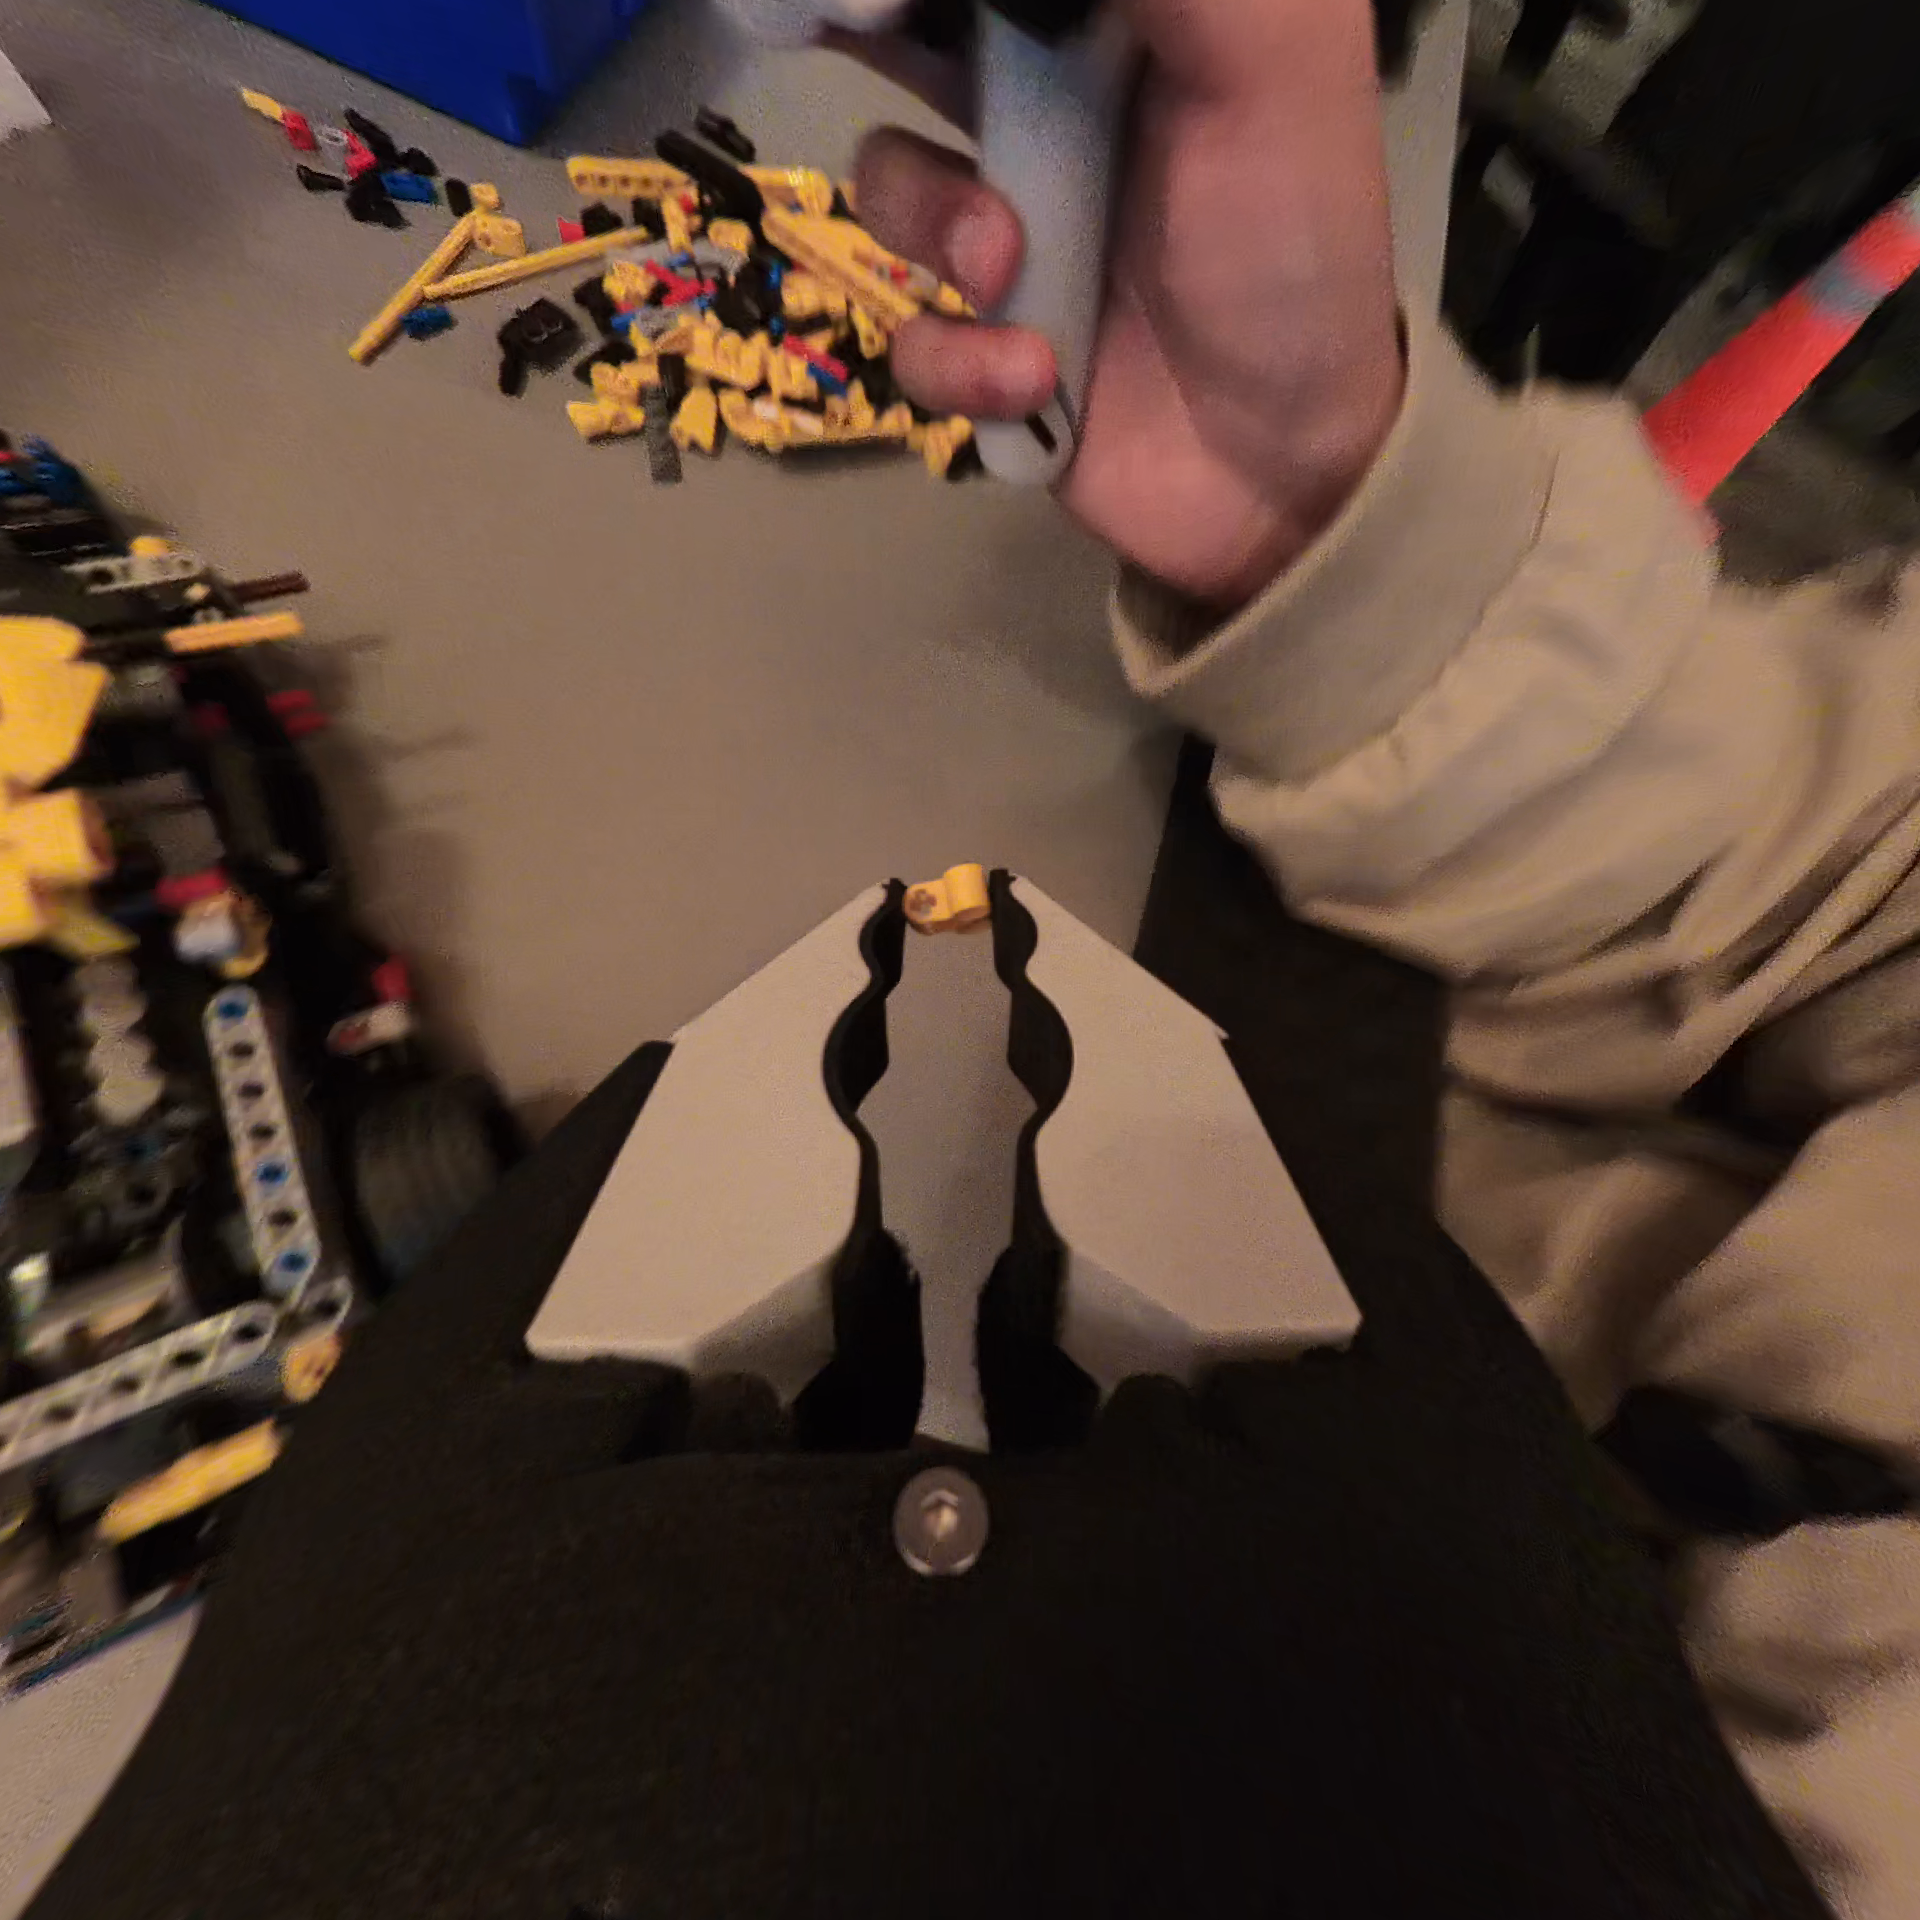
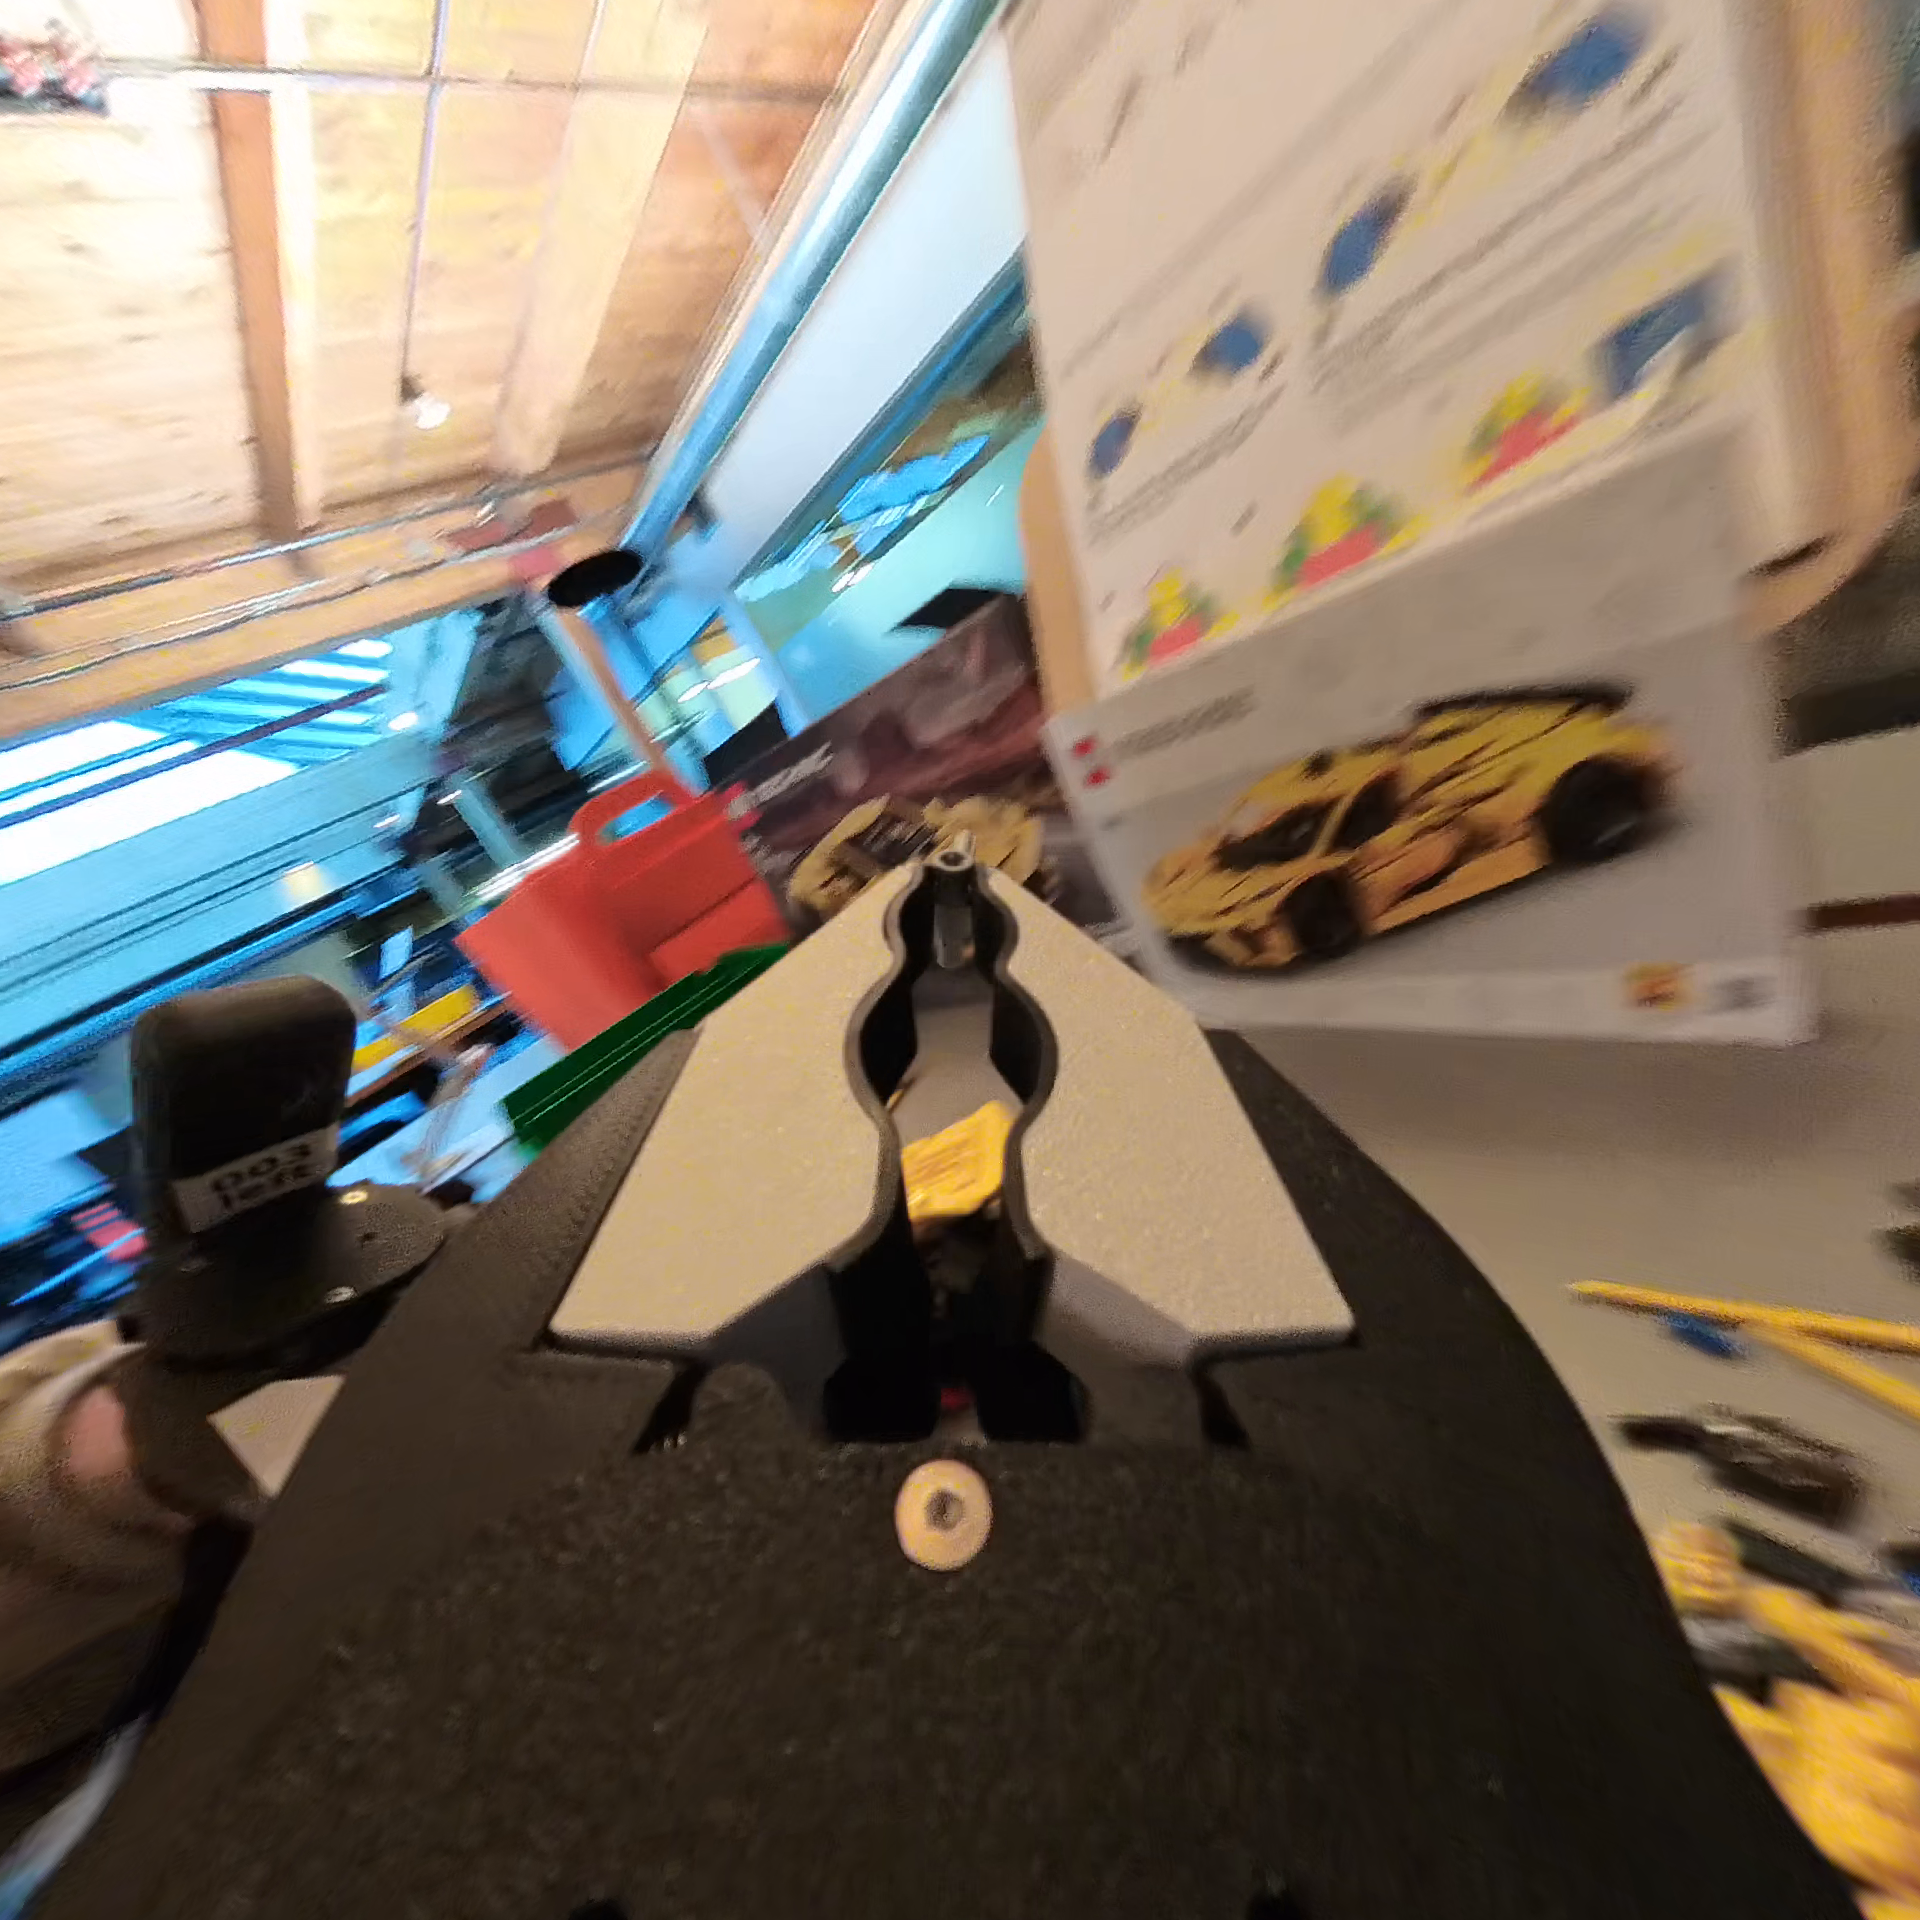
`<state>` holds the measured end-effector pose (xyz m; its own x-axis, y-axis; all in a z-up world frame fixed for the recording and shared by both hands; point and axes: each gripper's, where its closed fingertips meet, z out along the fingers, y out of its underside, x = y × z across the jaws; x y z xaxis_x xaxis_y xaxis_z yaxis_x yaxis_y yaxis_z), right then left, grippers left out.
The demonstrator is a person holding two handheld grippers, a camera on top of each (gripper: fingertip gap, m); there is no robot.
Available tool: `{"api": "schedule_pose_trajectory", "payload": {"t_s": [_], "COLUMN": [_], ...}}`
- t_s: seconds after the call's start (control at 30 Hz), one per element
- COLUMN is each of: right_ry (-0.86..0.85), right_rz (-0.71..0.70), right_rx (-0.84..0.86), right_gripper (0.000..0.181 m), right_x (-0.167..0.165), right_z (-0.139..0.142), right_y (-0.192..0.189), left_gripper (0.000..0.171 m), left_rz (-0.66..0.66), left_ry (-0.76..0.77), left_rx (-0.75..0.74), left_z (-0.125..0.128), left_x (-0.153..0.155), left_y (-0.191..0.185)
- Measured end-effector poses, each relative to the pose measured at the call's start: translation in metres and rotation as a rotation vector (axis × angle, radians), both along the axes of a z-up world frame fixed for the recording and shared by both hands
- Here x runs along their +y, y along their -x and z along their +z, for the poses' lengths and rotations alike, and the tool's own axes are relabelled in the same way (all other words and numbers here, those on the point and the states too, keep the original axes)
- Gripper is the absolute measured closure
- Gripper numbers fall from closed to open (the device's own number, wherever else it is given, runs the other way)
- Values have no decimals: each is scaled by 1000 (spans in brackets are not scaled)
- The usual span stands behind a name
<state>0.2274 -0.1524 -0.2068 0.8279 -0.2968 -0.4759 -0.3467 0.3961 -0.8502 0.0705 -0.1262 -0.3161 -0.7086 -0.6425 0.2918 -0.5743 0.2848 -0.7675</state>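
Observation:
My left gripper point(image 1: 948, 900) is shut on a small yellow connector piece point(image 1: 948, 900), pinched at its fingertips above the grey table point(image 1: 644, 727). A hand in a beige sleeve point(image 1: 1226, 343) grips a light grey handle above and to the right of it. My right gripper point(image 2: 951, 894) is tilted up off the table and shut on a small dark grey pin point(image 2: 951, 904) held at its tips. A yellow piece point(image 2: 956, 1164) shows through the gap behind the right fingers. A half-built black and yellow model point(image 1: 125, 935) stands at the left.
A pile of loose yellow, black, red and blue pieces point(image 1: 727, 312) lies far on the table and shows in the right wrist view point(image 2: 1808, 1621). A box with a yellow car picture point(image 2: 1434, 831) stands ahead right. A red container point(image 2: 623, 894) and a blue bin point(image 1: 457, 42) stand farther off.

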Motion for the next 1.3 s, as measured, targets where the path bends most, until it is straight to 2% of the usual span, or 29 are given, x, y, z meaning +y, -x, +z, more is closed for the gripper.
{"api": "schedule_pose_trajectory", "payload": {"t_s": [0.07,0.1,0.17,0.23,0.3,0.43,0.5,0.57,0.63,0.7,0.77,0.83,0.9,1.0,1.1,1.17,1.27,1.3], "right_ry": [-9,-13,-41,-89,-120,-149,-146,-149,-145,-144,-154,-184,-284,-370,-337,-302,-280,-273], "right_rz": [-150,-227,-334,-369,-345,-315,-292,-260,-237,-193,-82,117,318,485,513,516,512,515], "right_rx": [-62,-79,-91,-72,-41,-21,-11,2,21,48,105,162,226,338,354,327,267,255], "right_gripper": [177,177,177,177,176,177,176,176,177,176,177,177,177,177,177,177,177,177], "right_x": [-38,-59,-94,-115,-122,-120,-115,-110,-106,-98,-74,-33,4,46,73,84,93,93], "right_z": [15,20,26,26,23,22,20,18,15,12,7,4,8,3,-5,-7,-3,-2], "right_y": [-17,-26,-37,-44,-47,-46,-47,-46,-47,-45,-38,-17,10,39,57,67,78,79], "left_gripper": [156,156,156,156,156,156,146,140,139,139,140,140,140,140,140,143,166,166], "left_rz": [-18,-18,30,59,72,75,79,69,83,70,40,24,16,70,99,112,107,105], "left_ry": [49,35,-88,-232,-247,-216,-234,-222,-180,-88,33,151,315,570,766,808,737,733], "left_rx": [81,95,69,20,-4,6,-6,-17,-60,-95,-180,-266,-278,-240,-239,-235,-242,-256], "left_z": [8,3,-23,-47,-57,-67,-72,-68,-47,-15,23,53,70,86,101,105,99,100], "left_x": [-28,-41,-54,-60,-74,-94,-95,-93,-81,-66,-49,-28,-11,14,35,44,46,47], "left_y": [-24,-43,-93,-139,-169,-192,-198,-198,-197,-186,-165,-140,-114,-94,-83,-81,-79,-77]}}
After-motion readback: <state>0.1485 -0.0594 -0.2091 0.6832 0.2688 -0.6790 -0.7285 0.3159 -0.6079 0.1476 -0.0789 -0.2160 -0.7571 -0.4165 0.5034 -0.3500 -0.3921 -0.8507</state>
